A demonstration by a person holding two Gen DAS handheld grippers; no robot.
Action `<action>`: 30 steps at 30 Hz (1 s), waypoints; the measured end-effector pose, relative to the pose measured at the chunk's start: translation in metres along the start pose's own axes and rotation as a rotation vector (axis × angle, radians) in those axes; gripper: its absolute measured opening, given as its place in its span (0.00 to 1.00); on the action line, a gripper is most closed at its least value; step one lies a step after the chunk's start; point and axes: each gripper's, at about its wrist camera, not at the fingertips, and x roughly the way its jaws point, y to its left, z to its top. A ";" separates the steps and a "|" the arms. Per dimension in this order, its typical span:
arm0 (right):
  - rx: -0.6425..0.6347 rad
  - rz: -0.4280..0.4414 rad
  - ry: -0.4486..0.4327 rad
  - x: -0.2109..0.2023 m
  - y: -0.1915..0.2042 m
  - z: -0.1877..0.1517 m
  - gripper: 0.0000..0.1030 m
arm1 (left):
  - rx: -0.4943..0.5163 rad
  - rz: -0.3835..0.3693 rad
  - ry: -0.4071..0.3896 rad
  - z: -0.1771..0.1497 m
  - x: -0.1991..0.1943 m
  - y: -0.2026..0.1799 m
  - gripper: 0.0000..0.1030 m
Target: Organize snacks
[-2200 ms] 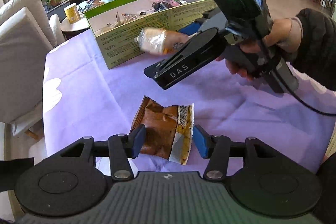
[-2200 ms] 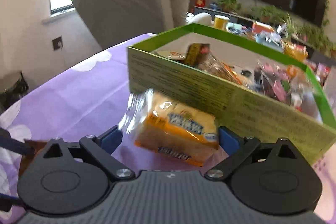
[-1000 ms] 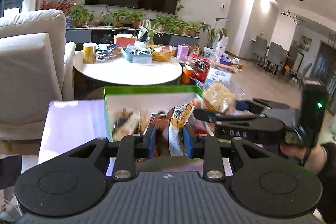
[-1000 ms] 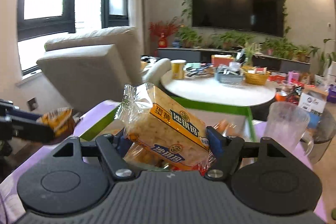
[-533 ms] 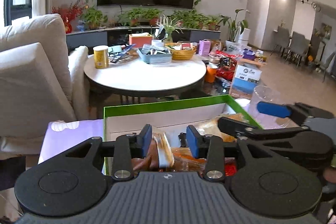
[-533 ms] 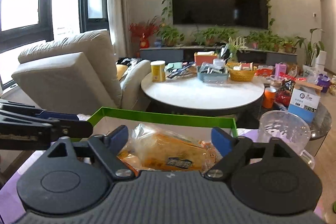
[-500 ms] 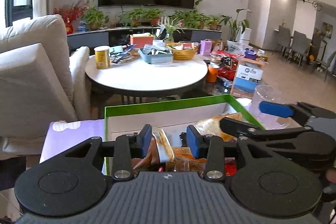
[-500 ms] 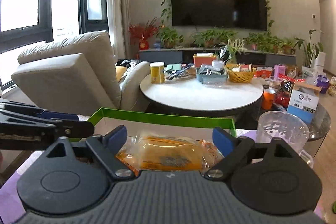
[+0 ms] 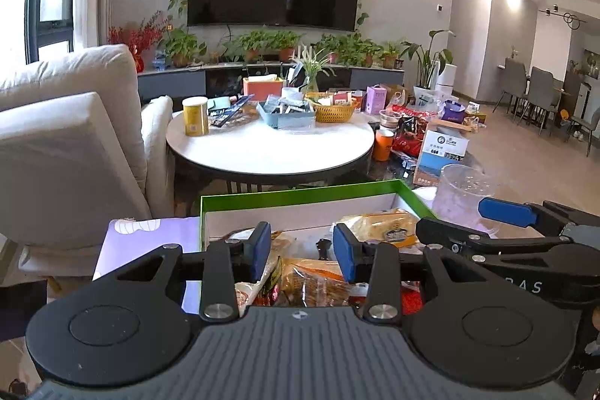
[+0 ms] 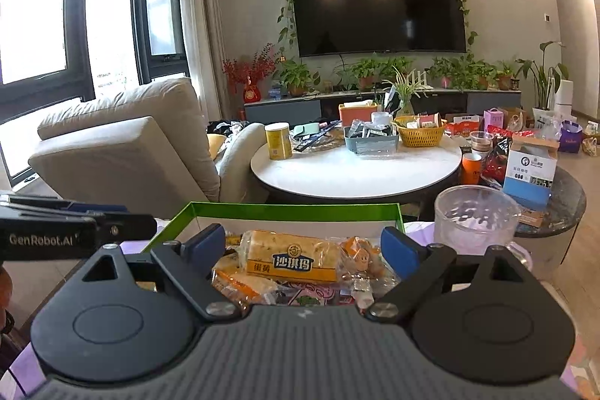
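Note:
The green-rimmed box holds several snack packets. My left gripper hangs open over its near left part, nothing pressed between the blue pads. A brown-and-white packet lies among the snacks just below them. My right gripper is also open above the box. The yellow cake pack rests on the pile beneath it, clear of both pads. Each gripper shows in the other's view: the right gripper at right, the left gripper at left.
A clear glass mug stands just right of the box on the purple tablecloth. Beyond the box are a round white table crowded with items and a beige armchair at the left.
Both grippers carried their packets from the tablecloth to over the box and opened. The brown packet and the yellow pack dropped onto the pile; the grippers have drawn back slightly.

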 end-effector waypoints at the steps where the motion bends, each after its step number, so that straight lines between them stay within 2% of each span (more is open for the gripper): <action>1: -0.002 0.002 -0.004 -0.005 0.000 0.000 0.53 | 0.001 0.001 -0.003 0.000 -0.003 -0.002 0.34; 8: 0.006 0.018 -0.017 -0.027 0.000 -0.001 0.53 | -0.006 0.025 -0.013 -0.010 -0.030 -0.014 0.34; 11: 0.009 0.028 -0.024 -0.037 0.002 -0.003 0.53 | 0.030 0.097 -0.014 -0.013 -0.040 -0.026 0.34; 15: 0.020 0.041 -0.028 -0.050 0.002 -0.006 0.53 | 0.126 0.208 -0.025 -0.019 -0.051 -0.047 0.34; 18: 0.029 0.045 -0.037 -0.061 0.004 -0.009 0.53 | 0.178 0.250 -0.039 -0.026 -0.060 -0.059 0.34; 20: 0.038 0.041 -0.052 -0.070 0.004 -0.011 0.53 | 0.182 0.254 -0.027 -0.029 -0.064 -0.065 0.34; 25: 0.070 0.044 -0.062 -0.085 0.002 -0.013 0.53 | 0.133 0.202 0.018 -0.037 -0.074 -0.067 0.34; 30: 0.056 0.032 -0.055 -0.096 0.003 -0.019 0.53 | 0.131 0.214 0.016 -0.046 -0.086 -0.075 0.34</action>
